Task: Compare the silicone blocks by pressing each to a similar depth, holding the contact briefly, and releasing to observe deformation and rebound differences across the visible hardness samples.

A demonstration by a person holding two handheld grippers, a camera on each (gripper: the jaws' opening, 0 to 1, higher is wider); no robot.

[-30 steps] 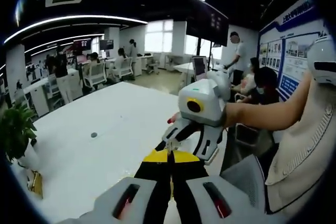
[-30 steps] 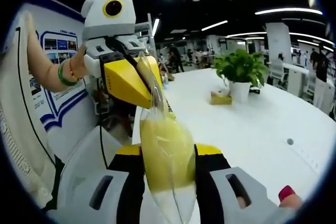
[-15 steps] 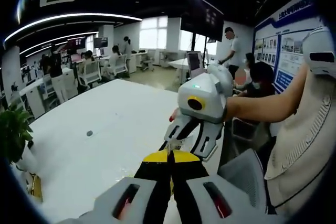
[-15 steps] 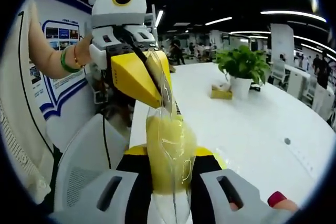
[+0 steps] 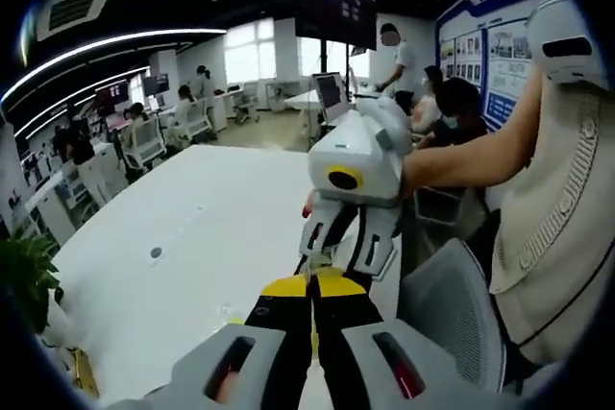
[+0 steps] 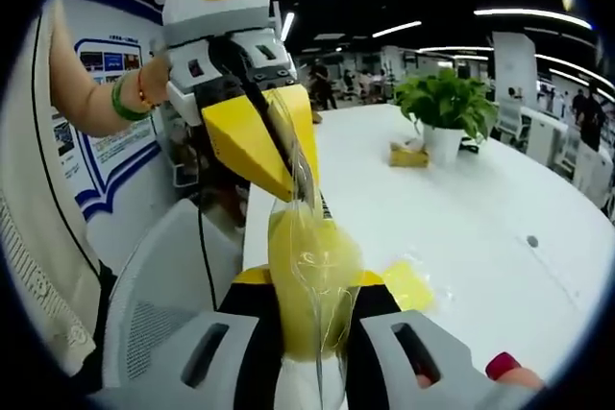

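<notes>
Since a second ago the right tongs [image 5: 322,261] have dropped lower and closer ahead of the left tongs [image 5: 311,287], and a second yellow block [image 6: 408,284] now shows lying on the surface [image 6: 461,218] just right of the right tongs [image 6: 309,285]. Both pairs are clamped on one clear bag [image 6: 306,237] with a yellow block [image 6: 306,261] inside: the right tongs on its lower part, the left tongs [image 6: 288,156] on its top edge. In the left gripper view those jaws meet with only a thin yellow sliver between, and the bag itself is hard to make out. All this hangs over the surface's near edge, above a grey chair [image 6: 159,285]. Wide bare room spreads beyond, out to a plant [image 6: 442,108] and a small round hole [image 6: 532,241]. The loose block's shape is blurred.
</notes>
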